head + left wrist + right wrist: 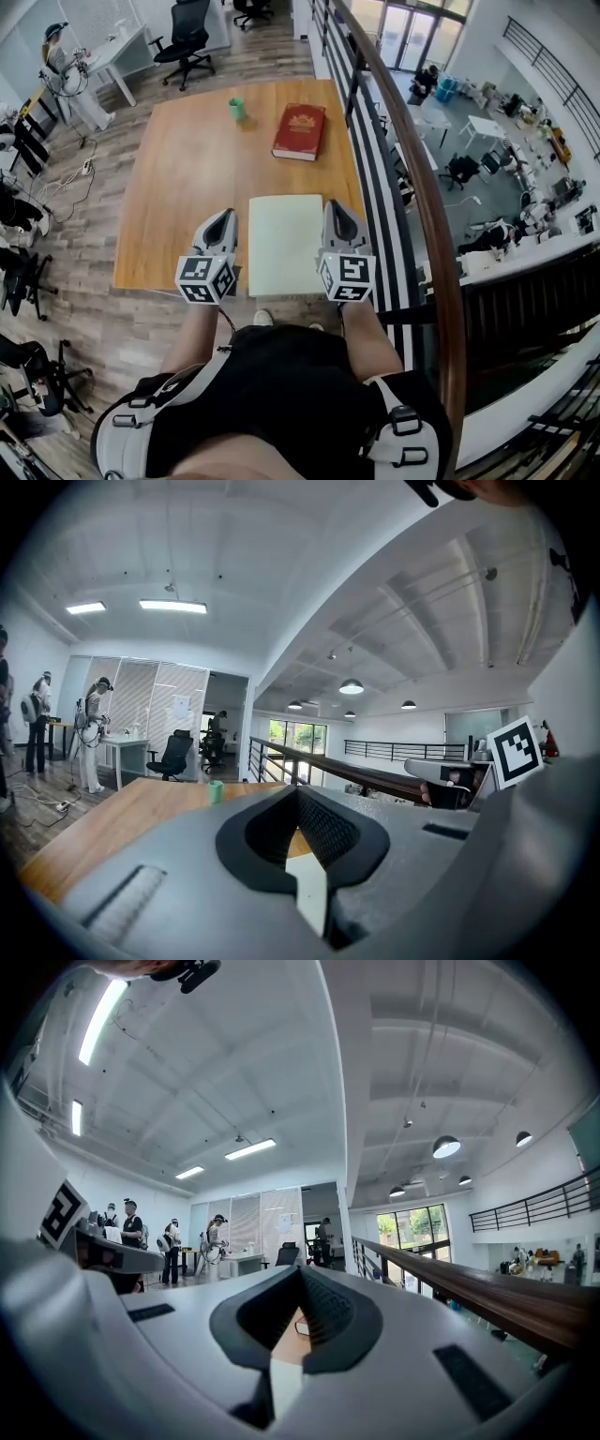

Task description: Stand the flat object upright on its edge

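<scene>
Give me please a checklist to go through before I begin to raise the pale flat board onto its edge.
1. Pale board lies flat on the table, near its front edge: ok.
2. Left gripper is beside the board's left edge: ok.
3. Right gripper is at the board's right edge: ok.
4. Fingers are open to take an edge: not ok. Both pairs are together in the gripper views, with nothing held.
5. Room behind the board: ok. The red book and green cup are apart from it, farther back.
6. Board is thick enough to stand alone: cannot tell.
</scene>
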